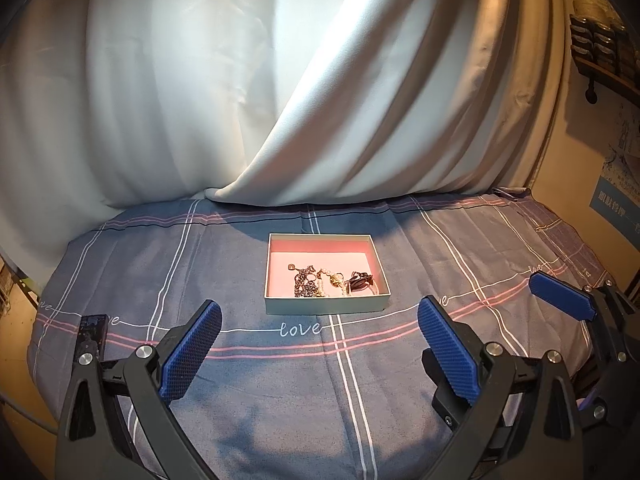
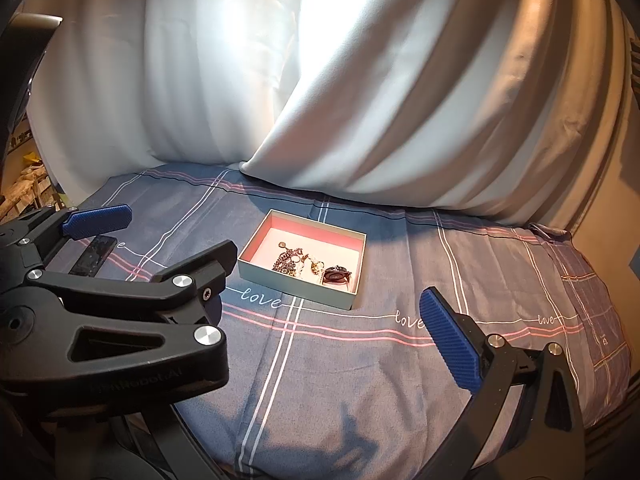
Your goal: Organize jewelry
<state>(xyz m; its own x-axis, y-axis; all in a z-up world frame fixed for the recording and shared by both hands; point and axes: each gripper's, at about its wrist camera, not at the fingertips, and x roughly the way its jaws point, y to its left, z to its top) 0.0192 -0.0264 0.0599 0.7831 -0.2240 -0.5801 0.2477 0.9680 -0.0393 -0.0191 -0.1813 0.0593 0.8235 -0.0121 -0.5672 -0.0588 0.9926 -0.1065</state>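
The word "love" is printed in white script several times along the pink stripes of the bedsheet (image 1: 248, 380), and a blue poster (image 1: 618, 204) on the right wall bears Chinese characters too blurred to read.

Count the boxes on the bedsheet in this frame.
1: an open pink-lined box sits mid-sheet beyond both open grippers, jewelry heaped at its near side. The curtain behind could hide more.

Dim, warm-tinted scene; strongest light glares off the white curtain (image 1: 280, 80) behind. Soft shadows fall on the bedsheet (image 1: 280, 400) in the foreground. Heavy fisheye bending and dark vignetting at edges (both views); focus acceptable
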